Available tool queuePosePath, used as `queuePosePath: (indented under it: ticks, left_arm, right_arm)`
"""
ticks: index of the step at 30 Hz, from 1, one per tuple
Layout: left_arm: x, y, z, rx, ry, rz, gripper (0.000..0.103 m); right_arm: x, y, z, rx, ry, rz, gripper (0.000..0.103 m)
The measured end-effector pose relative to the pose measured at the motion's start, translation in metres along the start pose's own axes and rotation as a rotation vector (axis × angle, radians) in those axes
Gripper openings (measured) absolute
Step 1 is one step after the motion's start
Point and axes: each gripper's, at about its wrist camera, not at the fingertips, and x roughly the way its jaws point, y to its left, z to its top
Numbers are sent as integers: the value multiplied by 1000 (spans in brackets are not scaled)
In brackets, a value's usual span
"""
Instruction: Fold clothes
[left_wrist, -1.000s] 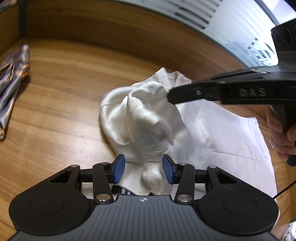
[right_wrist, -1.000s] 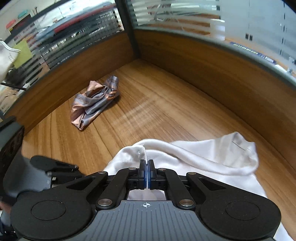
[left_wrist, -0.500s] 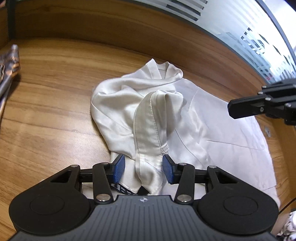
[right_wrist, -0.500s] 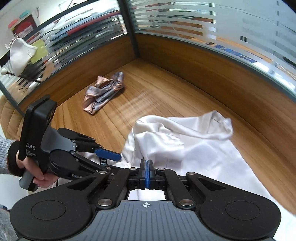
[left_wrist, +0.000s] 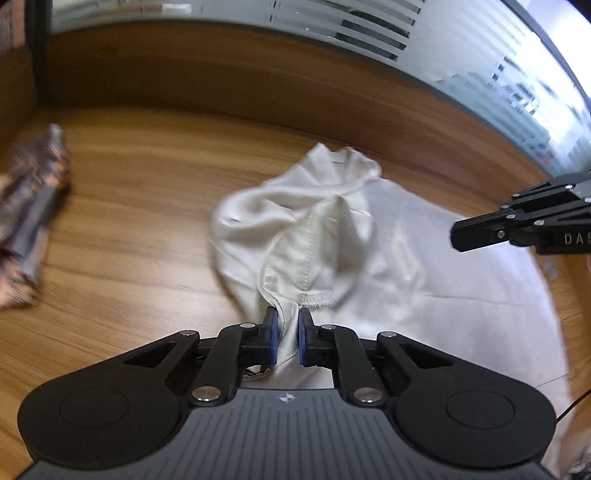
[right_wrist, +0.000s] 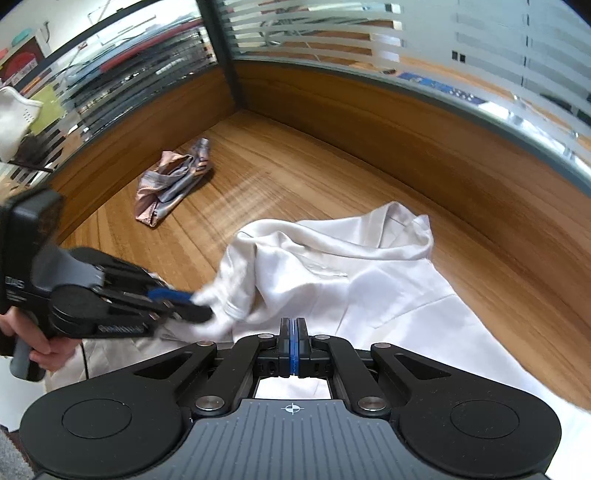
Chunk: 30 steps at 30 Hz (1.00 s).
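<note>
A white satin shirt lies crumpled on the wooden table, its collar toward the far wall. My left gripper is shut on a hemmed sleeve end of the shirt, and the cloth bunches up just ahead of the pads. In the right wrist view the same shirt spreads out below, and the left gripper holds the sleeve at its left side. My right gripper is shut and empty, held above the shirt's flat part. It also shows in the left wrist view at the right.
A crumpled pink and grey garment lies near the table's far corner; it also shows at the left of the left wrist view. Wooden panels topped by striped glass wall the table on two sides.
My left gripper has closed on the sleeve end. My right gripper let go of the cloth earlier, drew back to the right, and stays shut and empty.
</note>
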Motion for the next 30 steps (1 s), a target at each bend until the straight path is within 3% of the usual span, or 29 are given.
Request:
queuePosePath:
  ticks: [7, 10, 13, 16, 24, 30]
  left_arm:
    - [-20, 25, 10, 188, -10, 270, 11]
    - [-21, 38, 12, 232, -8, 378, 10]
    - [-19, 47, 12, 267, -19, 434, 10]
    - [-17, 51, 11, 289, -33, 470, 10]
    - [-19, 51, 0, 288, -79, 475, 10]
    - [-34, 54, -1, 222, -129, 437, 10]
  right_arm:
    - [22, -17, 6, 92, 22, 51, 7]
    - [36, -18, 10, 121, 27, 85, 20]
    - [50, -17, 15, 138, 32, 118, 32]
    - [65, -10, 23, 131, 39, 155, 43]
    - [113, 17, 49, 84, 74, 187, 44]
    - [137, 37, 71, -48, 92, 179, 47]
